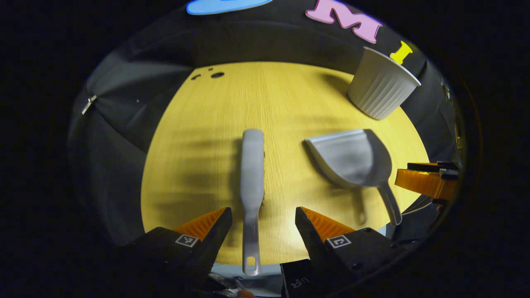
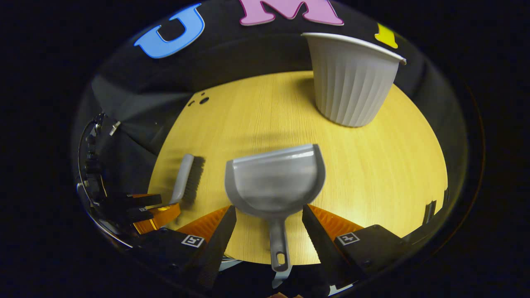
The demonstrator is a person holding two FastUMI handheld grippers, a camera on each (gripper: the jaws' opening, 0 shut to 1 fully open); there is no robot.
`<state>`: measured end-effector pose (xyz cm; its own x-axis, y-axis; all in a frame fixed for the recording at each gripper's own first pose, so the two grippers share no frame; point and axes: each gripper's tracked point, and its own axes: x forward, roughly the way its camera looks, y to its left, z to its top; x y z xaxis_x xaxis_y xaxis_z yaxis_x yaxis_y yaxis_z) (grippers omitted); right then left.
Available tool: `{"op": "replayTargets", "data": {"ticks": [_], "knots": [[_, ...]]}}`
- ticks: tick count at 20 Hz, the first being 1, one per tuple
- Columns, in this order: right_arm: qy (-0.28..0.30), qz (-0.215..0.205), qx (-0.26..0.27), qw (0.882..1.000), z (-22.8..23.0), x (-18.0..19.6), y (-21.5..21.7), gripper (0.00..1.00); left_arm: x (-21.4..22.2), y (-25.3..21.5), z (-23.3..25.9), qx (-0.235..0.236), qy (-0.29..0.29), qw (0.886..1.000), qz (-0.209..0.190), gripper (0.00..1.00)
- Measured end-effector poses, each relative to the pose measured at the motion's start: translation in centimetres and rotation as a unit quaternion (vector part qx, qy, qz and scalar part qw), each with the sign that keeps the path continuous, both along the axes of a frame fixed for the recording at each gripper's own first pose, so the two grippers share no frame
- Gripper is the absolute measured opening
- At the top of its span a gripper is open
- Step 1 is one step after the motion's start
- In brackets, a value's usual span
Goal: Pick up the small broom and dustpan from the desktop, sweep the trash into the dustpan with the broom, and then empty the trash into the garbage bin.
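Left gripper (image 1: pixel 263 215) spread wide, straddling the handle of the small grey plastic broom (image 1: pixel 252 182) lying on the yellow wooden desktop (image 1: pixel 198 157). Right gripper (image 2: pixel 269 215) spread around the grey plastic dustpan (image 2: pixel 275 184) handle. White ribbed garbage bin (image 2: pixel 350 78) stands upright behind.

On the desk (image 1: pixel 198 165), broom (image 1: pixel 252 174) lies left of dustpan (image 1: pixel 352 159), apart, both handles over the near edge, bin (image 1: pixel 381 85) stands behind the dustpan at far right, left gripper (image 1: pixel 263 225) straddles broom handle, right gripper (image 2: pixel 269 223) straddles dustpan handle.
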<state>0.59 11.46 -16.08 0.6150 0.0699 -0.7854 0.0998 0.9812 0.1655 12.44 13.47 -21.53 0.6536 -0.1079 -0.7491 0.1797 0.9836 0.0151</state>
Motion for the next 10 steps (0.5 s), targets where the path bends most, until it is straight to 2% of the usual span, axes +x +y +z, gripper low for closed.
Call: {"op": "replayTargets", "data": {"ticks": [3, 6, 10], "knots": [[-0.074, 0.008, -0.025, 0.997, 4.2, 0.9, -1.0, 0.99, 0.0, -0.9, 5.1, -0.014, -0.079, 0.997, -0.005, 0.97], [-0.145, 0.025, -0.042, 0.988, 8.8, 1.4, -1.1, 0.99, -0.5, -1.7, 10.2, -0.027, -0.157, 0.987, -0.005, 0.96], [-0.225, 0.034, -0.055, 0.972, 12.2, 1.3, -0.4, 0.99, -1.1, -2.4, 16.2, -0.029, -0.280, 0.960, -0.002, 0.96]]}}
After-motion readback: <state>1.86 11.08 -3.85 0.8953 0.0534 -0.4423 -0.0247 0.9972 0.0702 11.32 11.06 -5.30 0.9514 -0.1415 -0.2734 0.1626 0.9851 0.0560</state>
